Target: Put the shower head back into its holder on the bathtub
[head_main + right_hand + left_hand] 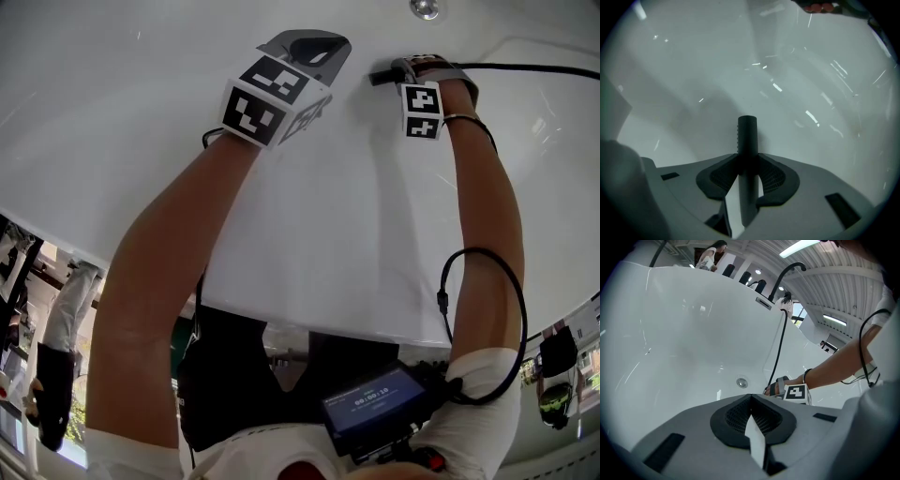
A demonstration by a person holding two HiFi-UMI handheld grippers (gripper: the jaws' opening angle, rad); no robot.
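Down in the basin, toward the drain end of the white glossy bathtub (141, 141), I find the black cylindrical shower head (746, 136) well away from the rim where it belongs. It sits between the jaws of my right gripper (747, 160). The ribbed pads close on both sides of its handle, and the stem projects forward past them. I judge this grip is taken across the handle so that the far end stays free to enter a holder.

The thin black hose (777, 357) climbs from that gripper up the tub's end wall to the rim. It hangs in a loose line, so I expect it to allow a lift without pulling. A black curved tap (785, 268) stands on that rim just beside the hose's top end. I cannot make out the holder itself with any certainty.

The round chrome drain (742, 382) lies on the tub floor near the right gripper. My left gripper (750, 397) hangs beside it over the basin, jaws brought together on nothing. I judge it is kept there as a spare, clear of the hose.
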